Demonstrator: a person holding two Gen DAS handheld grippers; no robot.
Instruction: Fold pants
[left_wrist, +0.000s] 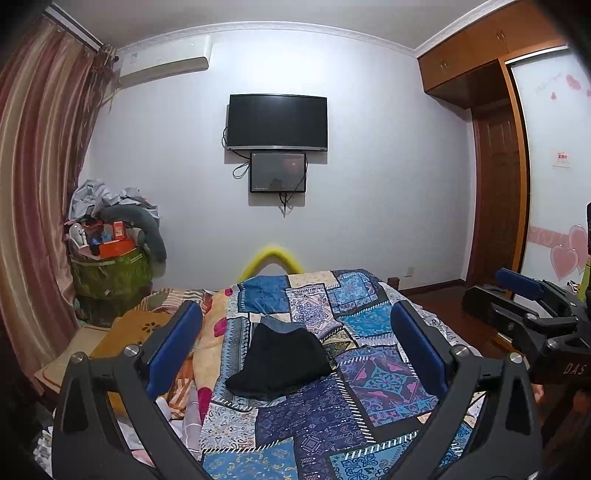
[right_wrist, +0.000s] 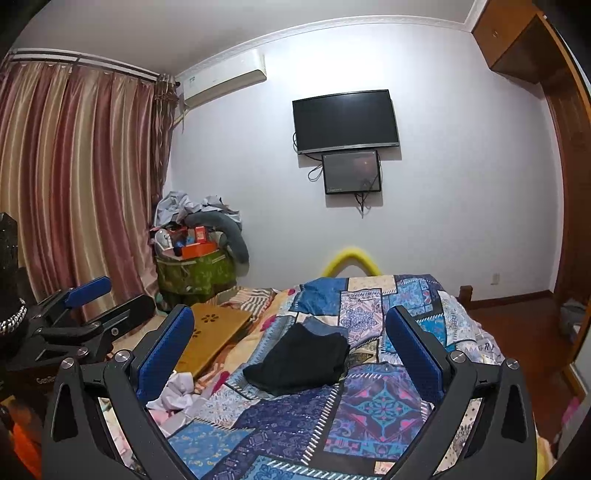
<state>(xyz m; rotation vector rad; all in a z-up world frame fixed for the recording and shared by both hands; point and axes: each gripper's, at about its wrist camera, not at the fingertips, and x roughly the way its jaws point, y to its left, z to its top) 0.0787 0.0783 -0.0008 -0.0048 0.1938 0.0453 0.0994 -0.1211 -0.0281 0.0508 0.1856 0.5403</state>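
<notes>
pants: black pants (left_wrist: 282, 363) lie in a compact folded bundle on the patchwork quilt (left_wrist: 325, 424), mid-bed, touched by neither tool; a blue-grey bit of cloth sticks out at the far edge, cannot tell if it belongs to them
left gripper: left gripper (left_wrist: 295, 347) held up above the near part of the bed, blue pads (left_wrist: 417, 354) spread wide, nothing between them; the pants sit in the gap as seen from this camera but well below and beyond
right gripper: right gripper (right_wrist: 291, 349) same pose, wide apart, empty, raised over the bed
left view only: right gripper body with one blue finger at the right edge, side on; white wardrobe door (left_wrist: 550, 155) with pink heart stickers; brown inner door beside it
right view only: left gripper at the left edge, side on, with a sparkly dark sleeve behind it; full run of striped pink curtain (right_wrist: 74, 177); crumpled white cloth (right_wrist: 173, 395) at the quilt's left edge; more of the wooden floor on the right
both views: wall TV (left_wrist: 277, 122) with a smaller screen just under it, air conditioner (left_wrist: 166, 61) top left, heaped green basket (left_wrist: 110, 273) in the corner, wooden lap tray (right_wrist: 218, 332) left of the quilt, yellow curved piece at the bed's far end
</notes>
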